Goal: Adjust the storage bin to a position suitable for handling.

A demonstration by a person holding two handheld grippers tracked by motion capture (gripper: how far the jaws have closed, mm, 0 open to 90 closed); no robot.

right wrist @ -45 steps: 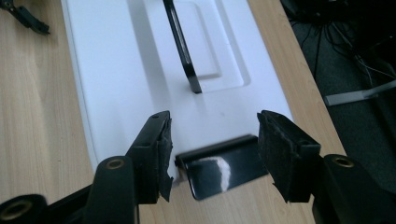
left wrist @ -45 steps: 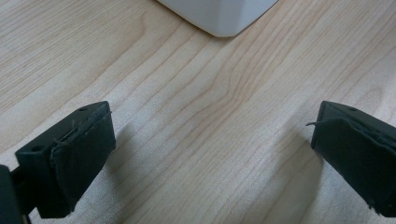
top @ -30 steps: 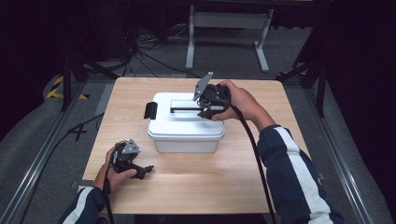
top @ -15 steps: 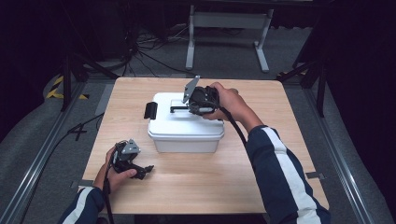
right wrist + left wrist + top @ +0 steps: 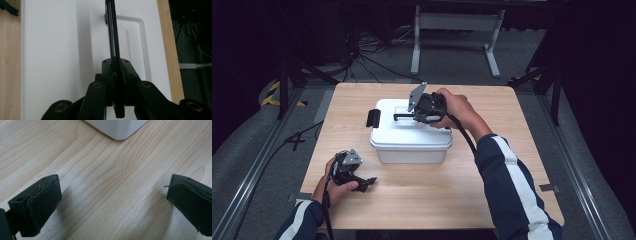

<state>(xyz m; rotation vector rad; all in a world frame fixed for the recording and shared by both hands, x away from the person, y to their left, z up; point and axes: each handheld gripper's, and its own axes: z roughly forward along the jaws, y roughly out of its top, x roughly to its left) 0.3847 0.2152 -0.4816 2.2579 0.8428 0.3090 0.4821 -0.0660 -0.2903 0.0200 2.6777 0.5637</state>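
Note:
A white lidded box (image 5: 412,142) stands mid-table, with a thin black carry handle (image 5: 403,116) raised on its lid. My right gripper (image 5: 414,116) reaches in from the right over the lid. In the right gripper view its jaws have just been closing, and the gripper (image 5: 117,72) now stands shut on the upright handle (image 5: 112,32). My left gripper (image 5: 367,182) rests low on the wooden table (image 5: 437,200), left of and in front of the box. It (image 5: 112,200) is wide open with bare wood between the jaws. One corner of the box (image 5: 117,127) lies ahead of it.
A black latch (image 5: 373,118) hangs on the box's left end, also seen as the latch (image 5: 8,8) at the top left of the right gripper view. A metal stand (image 5: 452,30) and cables lie on the floor behind the table.
The right gripper has slid left along the lid and closed on the handle, which now stands between its jaws. The left gripper has not moved.

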